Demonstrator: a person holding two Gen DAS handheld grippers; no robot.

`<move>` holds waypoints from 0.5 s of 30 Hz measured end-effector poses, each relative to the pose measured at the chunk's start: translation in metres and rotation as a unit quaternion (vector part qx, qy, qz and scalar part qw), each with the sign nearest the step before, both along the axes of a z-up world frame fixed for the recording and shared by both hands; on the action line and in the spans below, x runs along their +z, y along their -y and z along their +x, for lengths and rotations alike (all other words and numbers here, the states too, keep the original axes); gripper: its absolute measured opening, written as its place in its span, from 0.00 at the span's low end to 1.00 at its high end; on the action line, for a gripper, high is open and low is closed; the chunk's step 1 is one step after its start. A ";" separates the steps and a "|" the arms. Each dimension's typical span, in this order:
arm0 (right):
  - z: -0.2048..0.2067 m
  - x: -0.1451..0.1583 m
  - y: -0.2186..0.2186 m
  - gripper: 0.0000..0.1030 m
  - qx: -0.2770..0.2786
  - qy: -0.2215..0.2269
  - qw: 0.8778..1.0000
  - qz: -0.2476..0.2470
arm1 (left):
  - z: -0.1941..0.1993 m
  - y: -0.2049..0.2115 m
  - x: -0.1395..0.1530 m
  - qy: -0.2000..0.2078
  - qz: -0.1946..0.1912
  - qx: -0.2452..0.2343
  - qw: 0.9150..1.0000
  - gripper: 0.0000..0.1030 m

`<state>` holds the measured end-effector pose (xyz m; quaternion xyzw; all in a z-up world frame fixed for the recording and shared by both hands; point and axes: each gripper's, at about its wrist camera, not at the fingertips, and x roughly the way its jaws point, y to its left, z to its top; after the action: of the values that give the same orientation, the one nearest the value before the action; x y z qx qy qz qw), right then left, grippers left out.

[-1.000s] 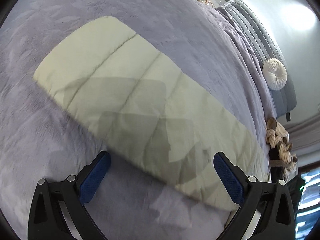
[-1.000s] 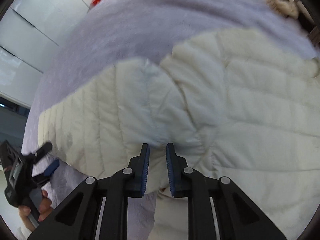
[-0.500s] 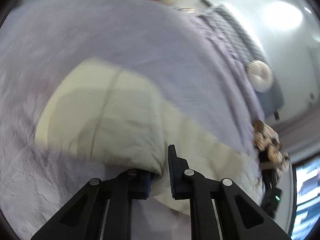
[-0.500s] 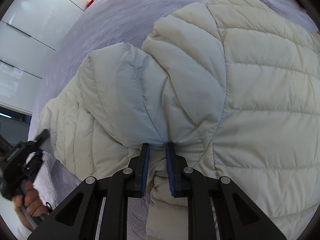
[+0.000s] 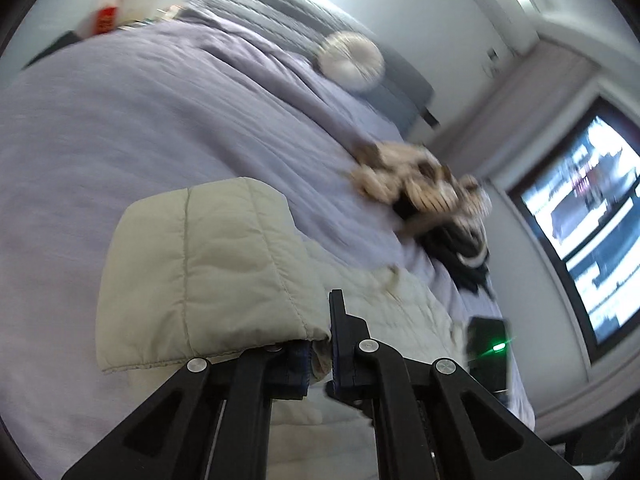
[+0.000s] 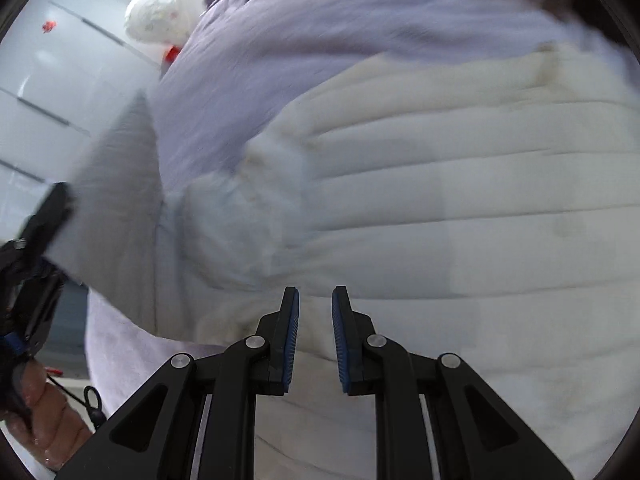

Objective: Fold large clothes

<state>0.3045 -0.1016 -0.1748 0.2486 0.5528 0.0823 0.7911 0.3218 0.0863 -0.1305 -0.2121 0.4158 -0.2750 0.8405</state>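
Two grippers work on one cream quilted puffer jacket (image 5: 208, 272), which lies on a bed covered with a lilac blanket (image 5: 120, 112). The left gripper (image 5: 320, 356) has just been closing its jaws, and now they pinch the hem of a sleeve or edge panel, so this part stands lifted above the rest of the jacket; I judge it is held up like this to carry it over the body for a fold. The right gripper (image 6: 315, 340) has its jaws narrowly apart, and the blur does not let me tell if fabric is caught between the pads or only lies under them. Only the left wrist view shows the far side of the room: a round white cushion (image 5: 352, 65), a brown and cream pile of clothes (image 5: 416, 188) and a lit screen (image 5: 580, 216). Only the right wrist view shows the wide ribbed body of the jacket (image 6: 460, 208) and, at the left border, the person's hand (image 6: 48, 420) that holds the other tool.
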 end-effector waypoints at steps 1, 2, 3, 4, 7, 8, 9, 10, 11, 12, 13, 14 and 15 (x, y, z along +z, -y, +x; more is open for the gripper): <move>-0.007 0.004 0.017 0.18 -0.010 0.000 1.000 -0.008 | -0.002 0.016 -0.003 -0.003 0.006 -0.011 1.000 0.08; -0.017 0.006 0.039 0.18 -0.024 -0.002 1.000 -0.015 | -0.004 0.040 -0.008 -0.006 0.021 -0.029 0.999 0.08; -0.024 0.008 0.055 0.18 -0.034 -0.004 0.999 -0.019 | -0.004 0.061 -0.010 -0.008 0.036 -0.045 0.998 0.08; -0.032 0.008 0.069 0.18 -0.045 -0.009 0.999 -0.023 | -0.009 0.076 -0.015 -0.010 0.050 -0.058 0.997 0.08; -0.056 0.002 0.112 0.18 -0.076 -0.021 0.996 -0.033 | -0.022 0.136 -0.025 -0.004 0.111 -0.102 0.988 0.08; -0.064 -0.001 0.126 0.18 -0.085 -0.024 0.995 -0.037 | -0.029 0.157 -0.032 0.001 0.140 -0.122 0.983 0.08; -0.069 -0.005 0.132 0.18 -0.092 -0.027 0.995 -0.040 | -0.032 0.171 -0.036 0.005 0.160 -0.137 0.978 0.08; -0.076 -0.008 0.141 0.18 -0.099 -0.032 0.994 -0.039 | -0.037 0.186 -0.042 0.009 0.179 -0.153 0.972 0.08; -0.082 -0.011 0.151 0.18 -0.105 -0.034 0.993 -0.037 | -0.047 0.200 -0.051 0.011 0.203 -0.171 0.964 0.09; -0.088 -0.014 0.161 0.18 -0.112 -0.037 0.992 -0.033 | -0.052 0.211 -0.057 0.014 0.220 -0.179 0.959 0.09; -0.091 -0.017 0.168 0.18 -0.116 -0.039 0.992 -0.031 | -0.058 0.218 -0.061 0.017 0.237 -0.187 0.953 0.09; -0.095 -0.017 0.172 0.18 -0.120 -0.039 0.992 -0.030 | -0.063 0.226 -0.064 0.021 0.254 -0.192 0.948 0.09; -0.099 -0.019 0.180 0.18 -0.126 -0.040 0.991 -0.025 | -0.066 0.231 -0.066 0.025 0.267 -0.196 0.943 0.11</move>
<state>0.2055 -0.2816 -0.1943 0.2997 0.5502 -0.0413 0.7783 0.2556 -0.1447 -0.1968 0.1123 0.4864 -0.3183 0.8059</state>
